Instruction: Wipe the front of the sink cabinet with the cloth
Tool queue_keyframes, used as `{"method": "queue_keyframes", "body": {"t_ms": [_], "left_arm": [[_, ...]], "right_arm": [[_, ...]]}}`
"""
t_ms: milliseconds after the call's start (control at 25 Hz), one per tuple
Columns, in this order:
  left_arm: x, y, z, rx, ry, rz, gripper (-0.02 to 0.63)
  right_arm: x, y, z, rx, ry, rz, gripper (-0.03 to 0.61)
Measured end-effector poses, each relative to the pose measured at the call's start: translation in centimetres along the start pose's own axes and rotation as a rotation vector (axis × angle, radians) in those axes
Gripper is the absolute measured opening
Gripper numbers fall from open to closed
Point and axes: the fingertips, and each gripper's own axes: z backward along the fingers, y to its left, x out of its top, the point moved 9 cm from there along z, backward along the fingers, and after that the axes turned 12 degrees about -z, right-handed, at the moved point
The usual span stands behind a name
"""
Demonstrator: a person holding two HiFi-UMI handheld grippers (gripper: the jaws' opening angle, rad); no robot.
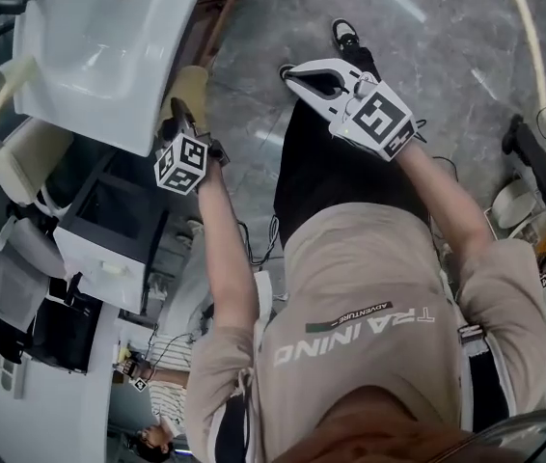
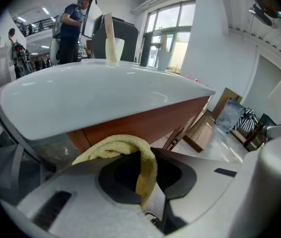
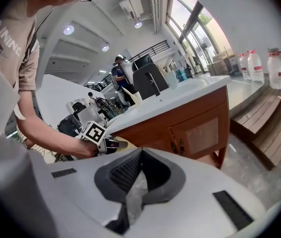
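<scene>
Lab hall: freestanding sink cabinet (image 3: 195, 130), mezzanine railing (image 3: 153, 48), windows (image 2: 168, 38).

The cloth (image 2: 111, 145) is yellow, the sink (image 2: 96, 100) white, the cabinet (image 2: 145, 120) reddish-brown, the floor (image 1: 427, 56) grey.

Head view: steeply downward from above the person's shoulders, taking in both arms, the floor and the white basin (image 1: 90, 46) at upper left. Left gripper view: close under the basin's rim, angled upward at the sink cabinet (image 2: 145, 120). Right gripper view: farther back, facing the same cabinet front and the left gripper (image 3: 116, 144).
</scene>
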Motion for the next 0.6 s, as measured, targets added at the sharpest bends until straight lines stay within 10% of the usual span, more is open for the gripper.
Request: {"method": "queue_keyframes", "body": {"t_ms": [600], "left_arm": [[5.8, -8.0, -6.4, -0.031, 0.000, -0.048, 0.049]], "right_arm": [[0.4, -10.2, 1.3, 0.010, -0.017, 0.023, 0.012]]}}
